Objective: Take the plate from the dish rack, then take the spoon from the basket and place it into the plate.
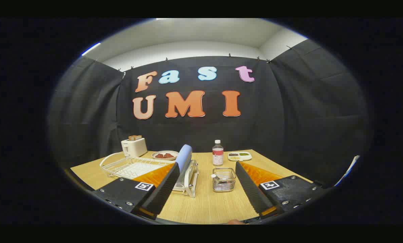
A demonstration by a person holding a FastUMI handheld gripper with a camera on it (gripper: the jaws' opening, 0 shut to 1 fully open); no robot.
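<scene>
Light wooden table [204,206] is seen under everything. White wire dish rack [130,167] sits at its left; pale blue plate [184,157] stands upright on edge in a white holder just right of that rack. Gripper [206,192] is held released, black ribbed fingers [162,192] spread wide, nothing touched. Small wire basket [224,180], right of the rack, lies between and just beyond the fingers, spoon [216,177] inside. White toaster [134,146] behind the rack; clear bottle [217,153] behind the basket.
</scene>
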